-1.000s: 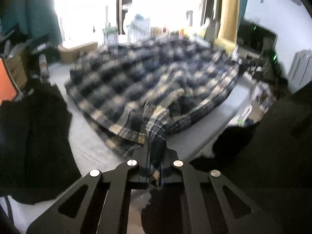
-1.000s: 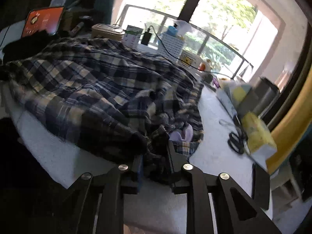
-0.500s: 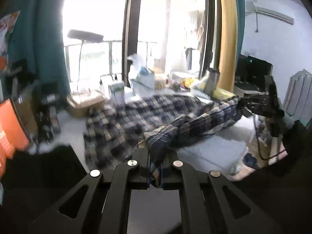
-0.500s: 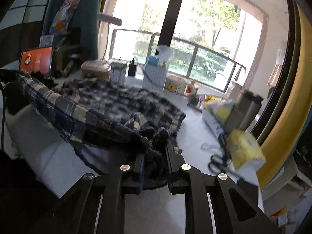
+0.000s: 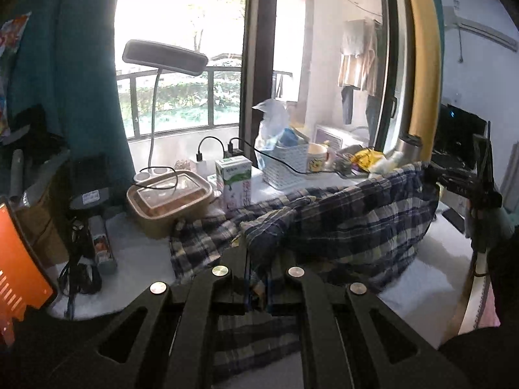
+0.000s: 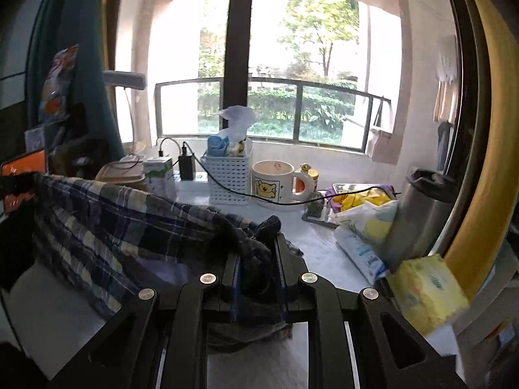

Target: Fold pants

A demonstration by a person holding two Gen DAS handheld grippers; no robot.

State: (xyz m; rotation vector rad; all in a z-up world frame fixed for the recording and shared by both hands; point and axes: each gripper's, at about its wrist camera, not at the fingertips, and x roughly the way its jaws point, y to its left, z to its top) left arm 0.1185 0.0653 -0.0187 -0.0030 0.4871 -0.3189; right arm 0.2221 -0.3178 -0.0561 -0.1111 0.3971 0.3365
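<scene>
The plaid pants [image 5: 356, 217] are held up off the white table [image 5: 139, 259], stretched in a sagging span between the two tools. The left gripper [image 5: 258, 278] is clamped tight on one bunched edge, and the right gripper [image 6: 258, 259] is closed on a thicker wad of the same cloth at the other end. The lifting-and-spreading step appears to be in hand. Next, the fabric probably needs to be drawn taut and laid flat, kept clear of the white basket [image 6: 228, 178] and mug [image 6: 275, 183] at the far side.
</scene>
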